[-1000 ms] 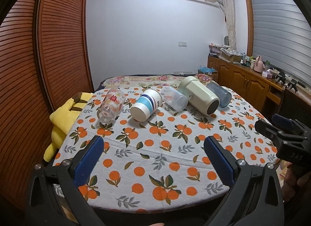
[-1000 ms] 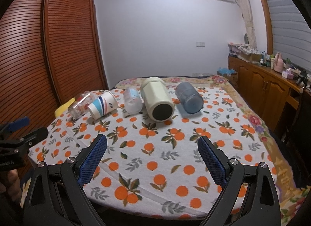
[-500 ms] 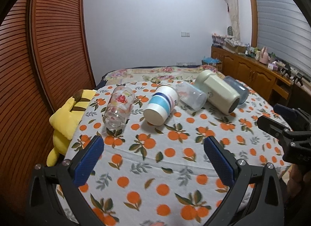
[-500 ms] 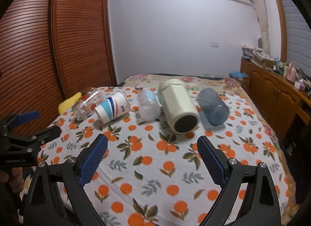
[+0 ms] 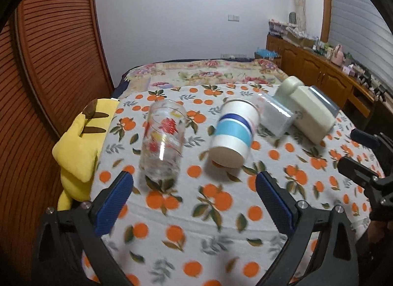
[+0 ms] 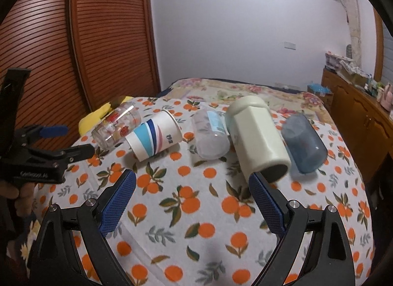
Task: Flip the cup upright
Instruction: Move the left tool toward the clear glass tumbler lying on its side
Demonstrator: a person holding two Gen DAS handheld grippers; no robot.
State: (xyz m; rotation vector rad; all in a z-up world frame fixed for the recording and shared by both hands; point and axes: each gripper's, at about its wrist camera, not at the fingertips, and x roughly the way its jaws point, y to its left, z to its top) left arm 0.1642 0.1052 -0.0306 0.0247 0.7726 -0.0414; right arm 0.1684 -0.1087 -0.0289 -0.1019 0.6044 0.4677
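Several cups lie on their sides in a row on the orange-print cloth. From the left: a clear glass with red flowers (image 5: 162, 142) (image 6: 117, 126), a white paper cup with blue stripes (image 5: 233, 137) (image 6: 155, 135), a clear plastic cup (image 5: 276, 116) (image 6: 212, 136), a cream mug (image 5: 310, 113) (image 6: 258, 138) and a blue translucent cup (image 6: 303, 144). My left gripper (image 5: 194, 197) is open and empty, just short of the glass and the paper cup. My right gripper (image 6: 191, 195) is open and empty, short of the clear plastic cup and cream mug.
A yellow plush toy (image 5: 81, 143) lies at the table's left edge. A slatted wooden wardrobe (image 5: 49, 52) stands on the left. A bed with a floral cover (image 5: 208, 74) is behind the table. A wooden sideboard (image 6: 363, 123) runs along the right.
Both grippers have moved forward toward the row of cups, which now look larger and nearer. Both stay open. No cup has moved.
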